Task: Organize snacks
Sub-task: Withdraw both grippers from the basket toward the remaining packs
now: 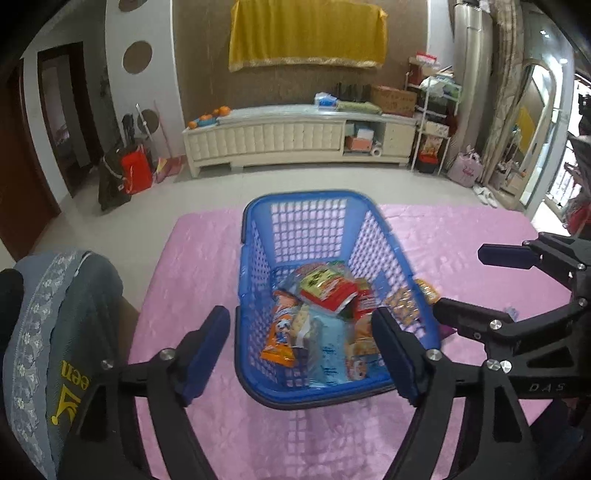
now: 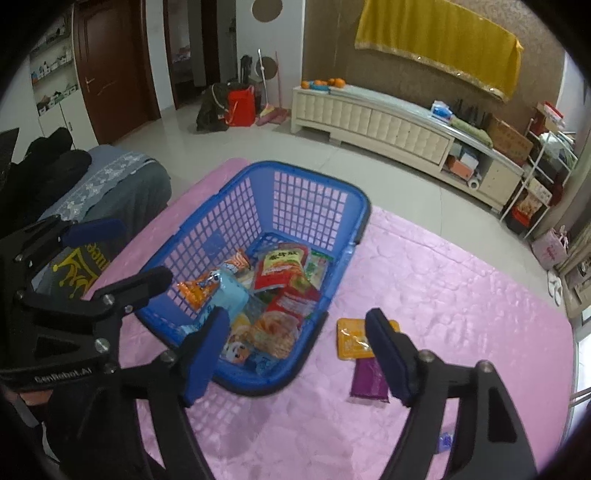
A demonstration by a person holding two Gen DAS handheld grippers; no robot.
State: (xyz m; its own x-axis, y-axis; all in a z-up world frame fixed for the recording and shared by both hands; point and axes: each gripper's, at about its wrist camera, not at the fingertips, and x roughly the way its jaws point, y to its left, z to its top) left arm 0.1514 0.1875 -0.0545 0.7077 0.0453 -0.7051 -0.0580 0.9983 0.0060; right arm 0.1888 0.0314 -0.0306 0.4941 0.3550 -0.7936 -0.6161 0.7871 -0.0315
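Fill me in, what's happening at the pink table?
A person is sorting snack packets into a blue basket on the pink cloth, using handheld tongs in each hand. Both the left tongs and right tongs are open and empty above the basket's near end. The basket already holds many packets. An orange packet and a purple packet lie outside it on the cloth.

Floor: pale glossy tiles [image 1: 207,192] | far wall: brown, yellow cloth [image 1: 306,35] hanging | below it: long cream cabinet [image 1: 295,138], oranges [image 2: 334,82] on top | left: dark wooden door [image 2: 110,66] | right: white wire rack [image 1: 436,125]
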